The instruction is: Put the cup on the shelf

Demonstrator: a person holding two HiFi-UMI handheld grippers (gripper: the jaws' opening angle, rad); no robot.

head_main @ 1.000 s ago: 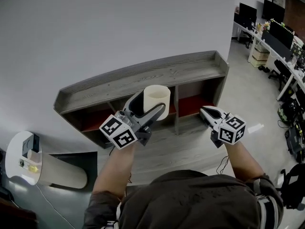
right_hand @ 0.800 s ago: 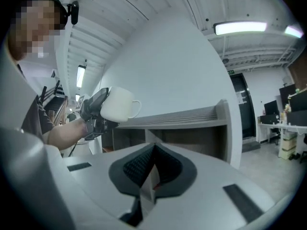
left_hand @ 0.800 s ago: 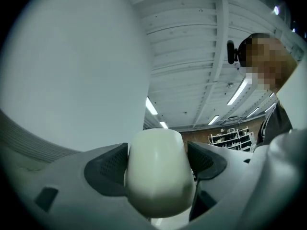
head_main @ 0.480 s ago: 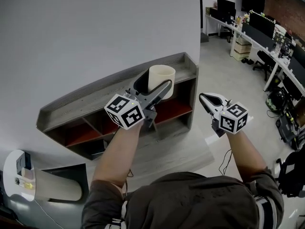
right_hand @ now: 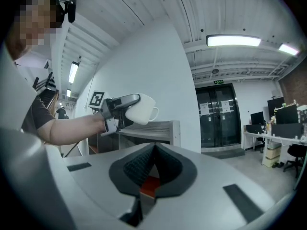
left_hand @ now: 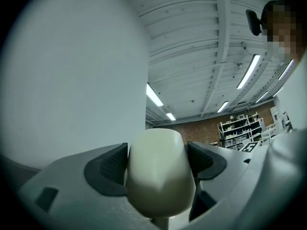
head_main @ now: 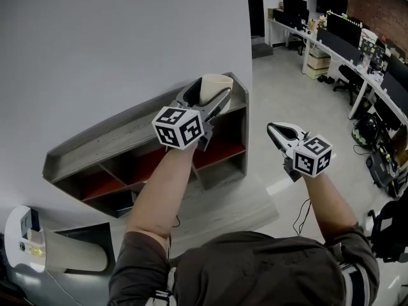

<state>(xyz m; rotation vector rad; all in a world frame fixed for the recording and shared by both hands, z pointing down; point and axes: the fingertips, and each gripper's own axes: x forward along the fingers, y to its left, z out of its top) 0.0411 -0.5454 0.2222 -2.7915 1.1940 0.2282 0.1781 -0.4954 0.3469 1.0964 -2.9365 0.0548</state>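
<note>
My right gripper (head_main: 273, 130) sits at 3 o'clock in the head view, forearm bent close to my body, jaws pressed together on nothing. Farther out, my left arm stretches toward 12 o'clock. The left gripper (head_main: 205, 96) pinches the cream cup (head_main: 215, 83) between both pads (its handle is on the side away from the gripper). The cup hangs tilted, just above the right end of the grey shelf (head_main: 121, 136) by the wall.
</note>
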